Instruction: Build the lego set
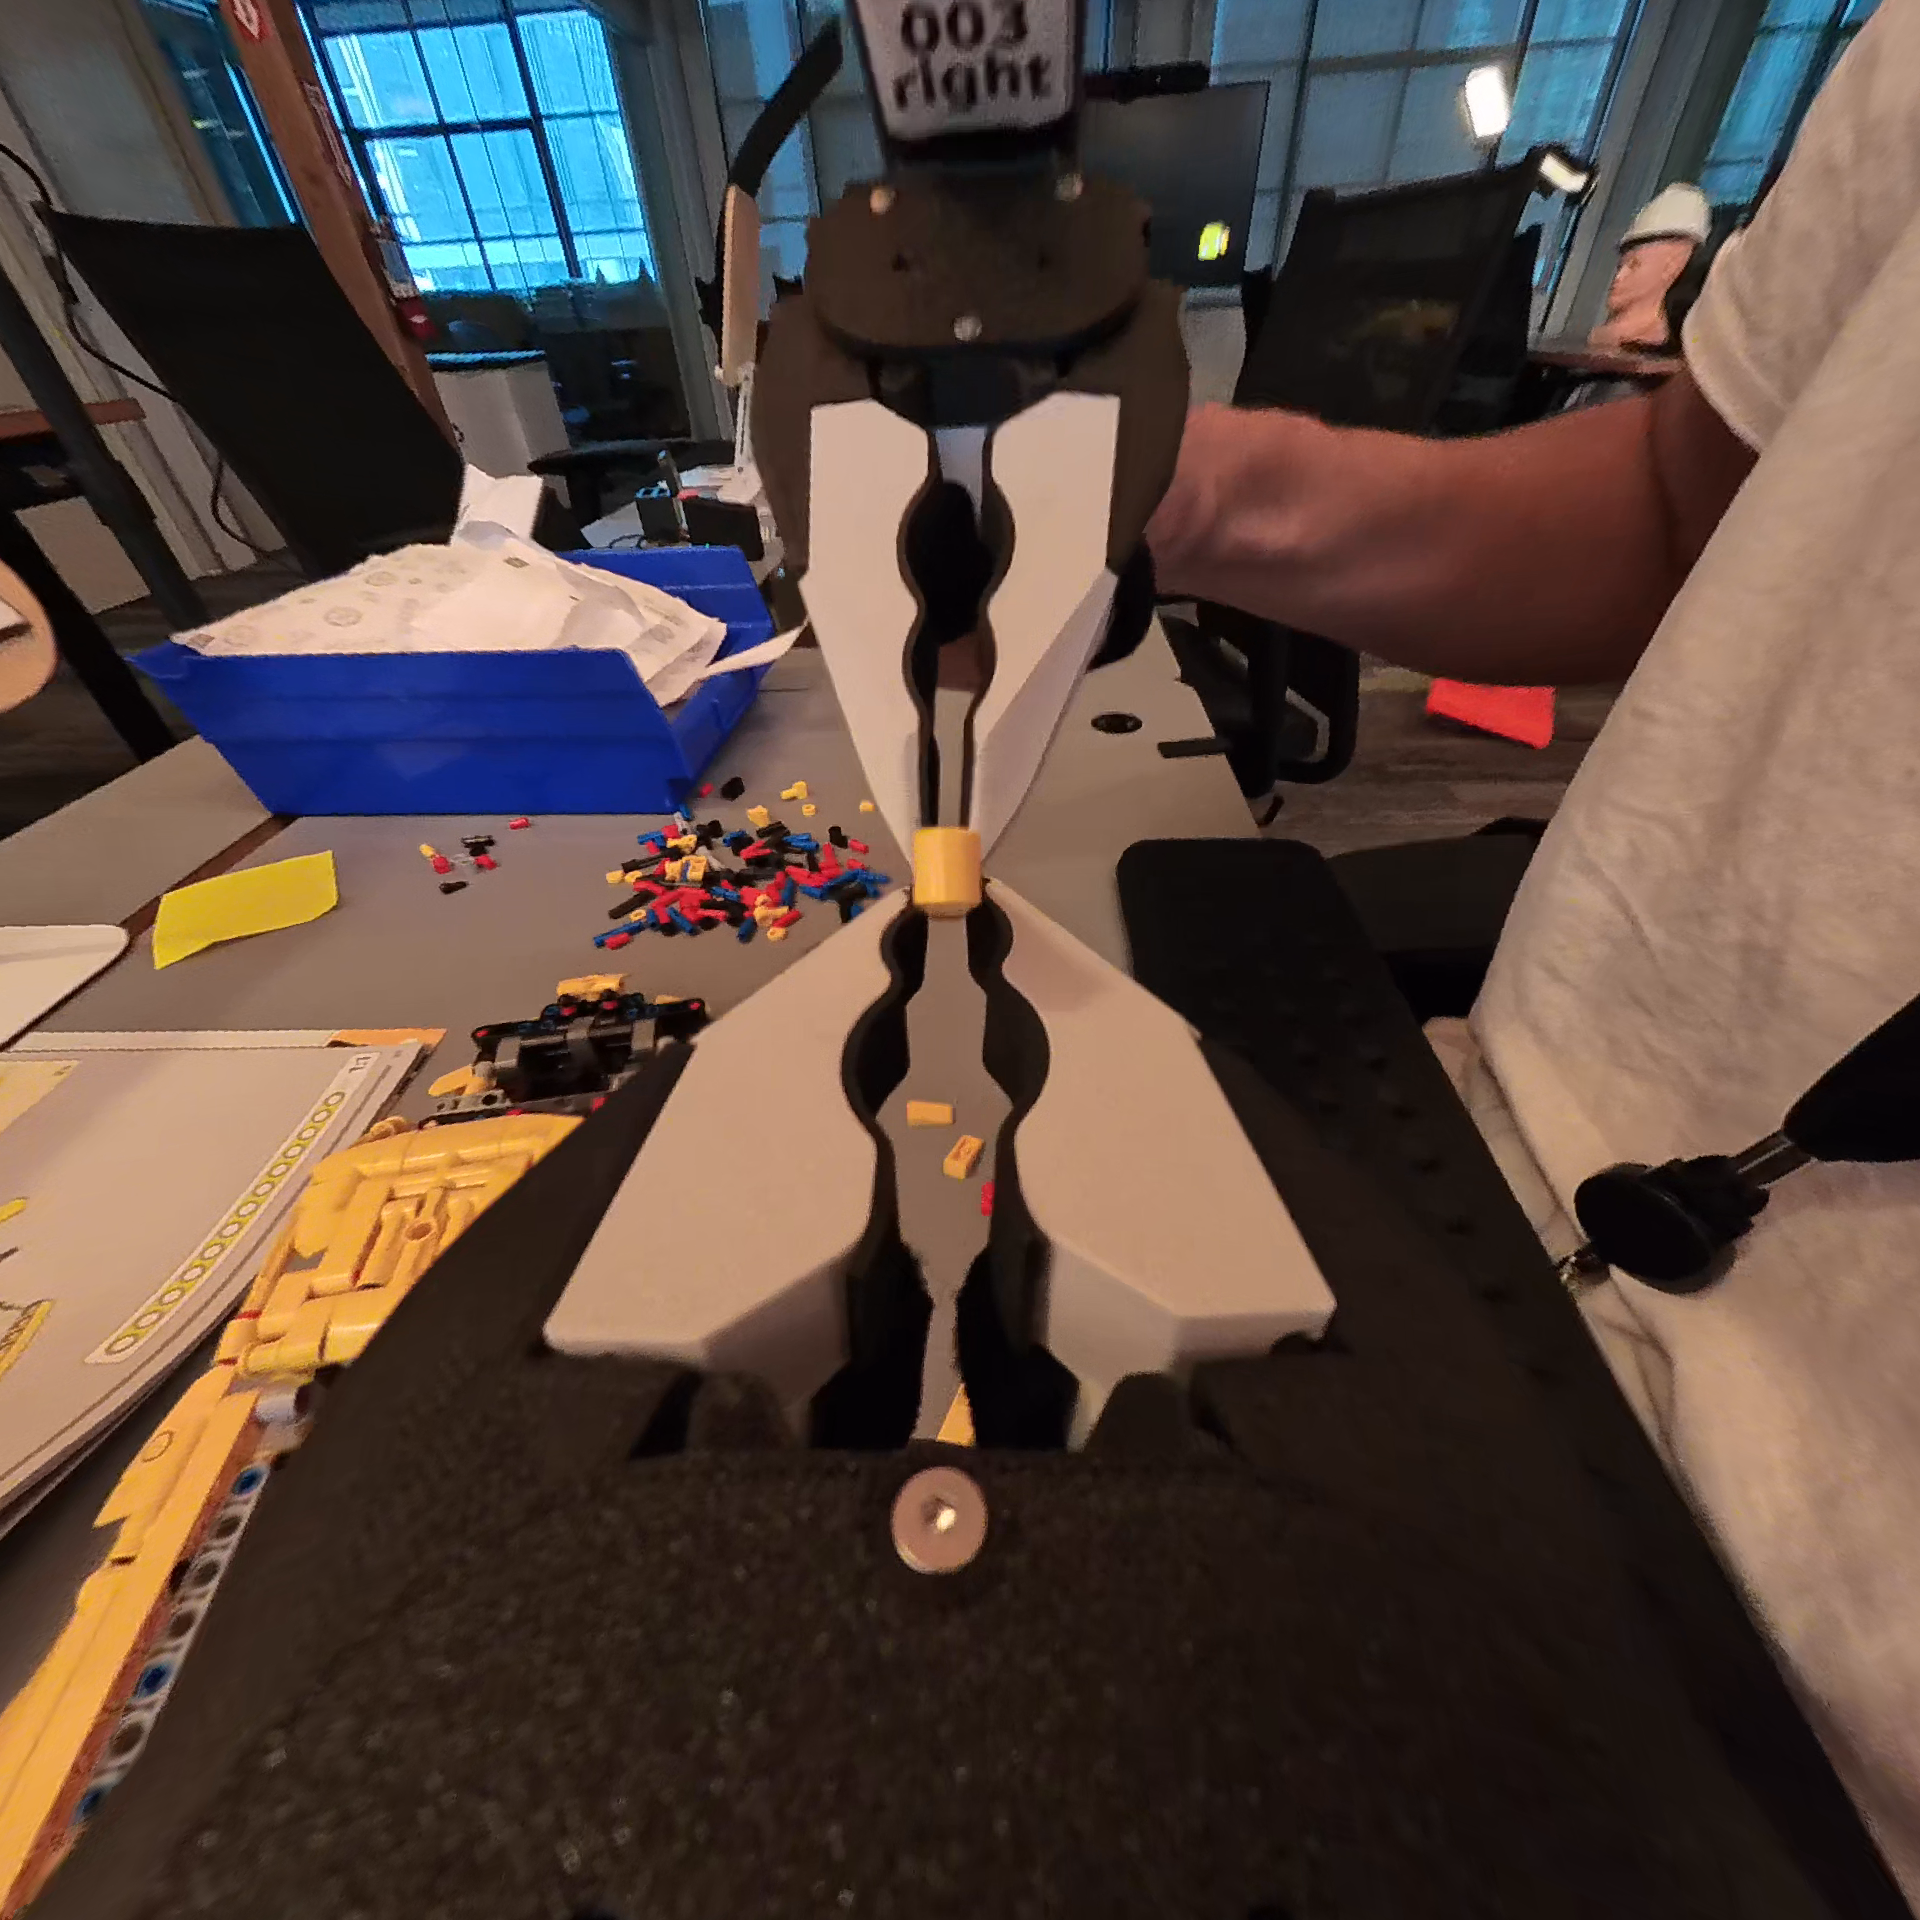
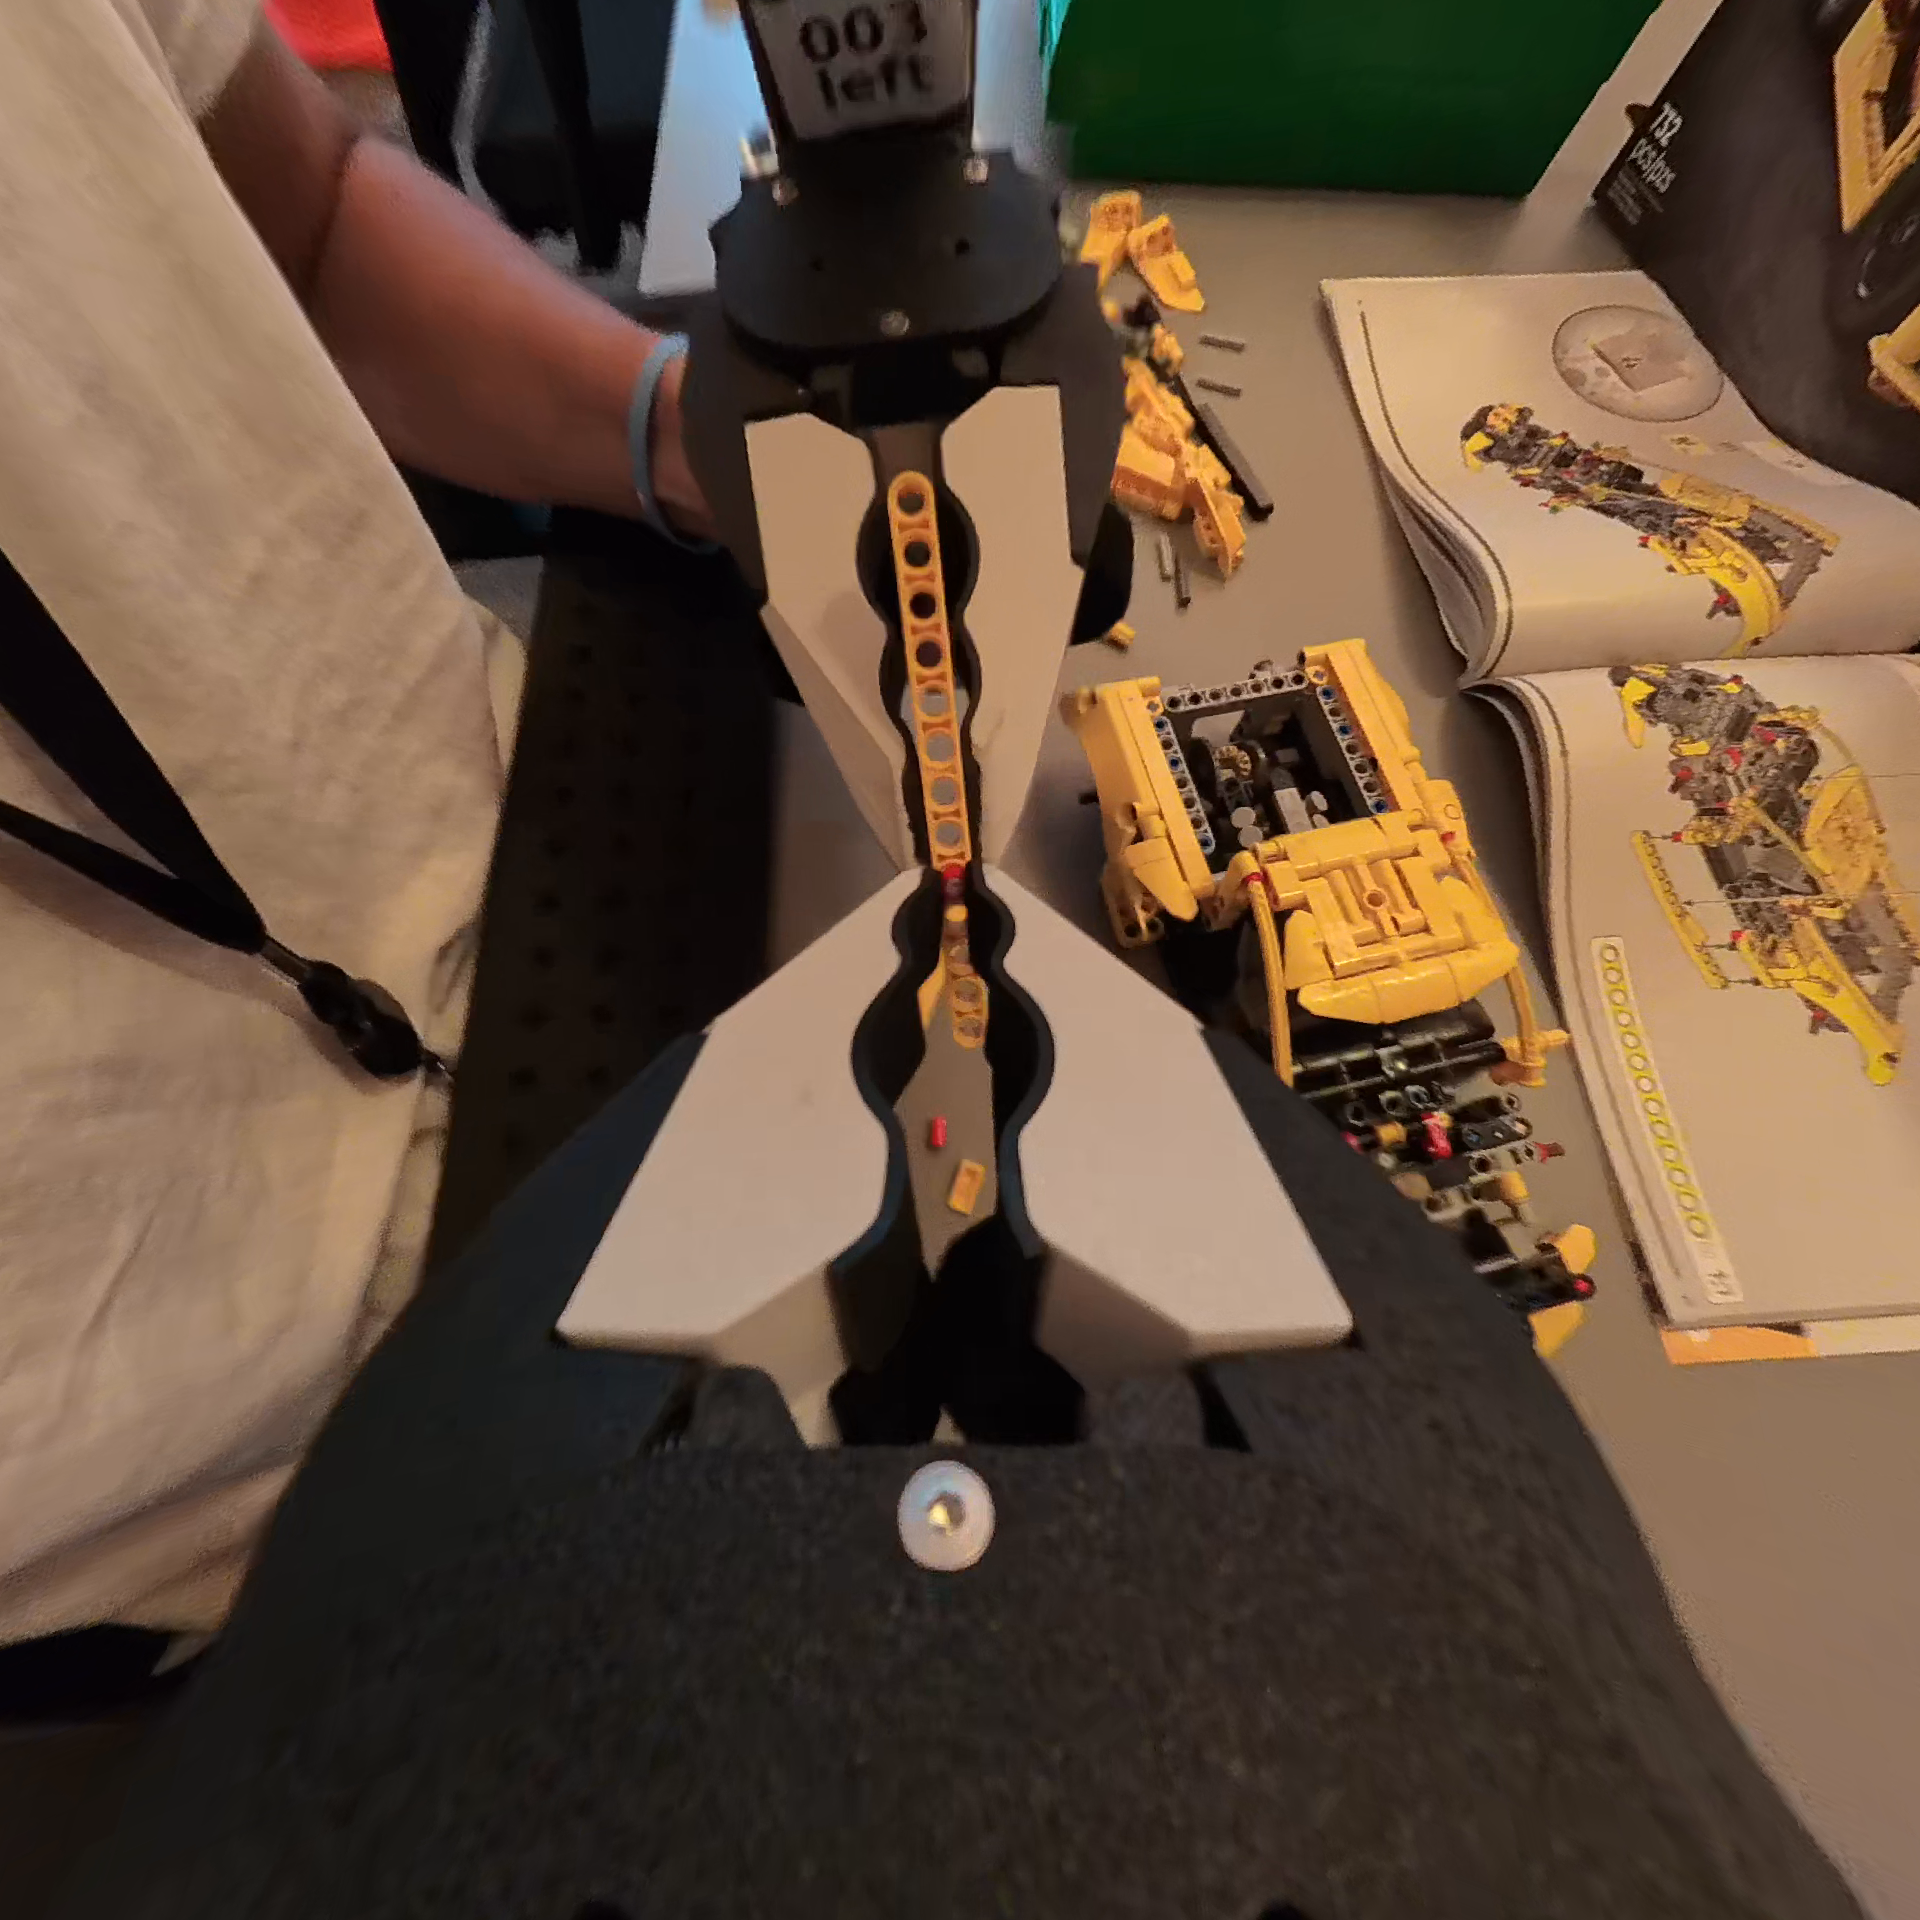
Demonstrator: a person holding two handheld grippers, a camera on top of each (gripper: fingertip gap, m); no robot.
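Landmark: the long yellow holed Lego beam [image 2: 932, 686], held in the air above the grey table [image 2: 1351, 582]. Left of it, the person's white shirt [image 2: 208, 727]. The left gripper [image 1: 943, 902] clamps its near end; the right gripper [image 2: 951, 883] clamps the same beam. Right of it stands the partly built yellow Lego vehicle [image 2: 1340, 883], then the open instruction booklet [image 2: 1621, 499].

A grey table [image 1: 499, 935] carries a blue bin [image 1: 457, 727] of crumpled paper, a scatter of small loose pieces [image 1: 748, 873], a yellow slip [image 1: 244, 906], the open instruction booklet [image 2: 1704, 831], the half-built yellow vehicle [image 2: 1340, 894] and the set's box [image 2: 1787, 208].
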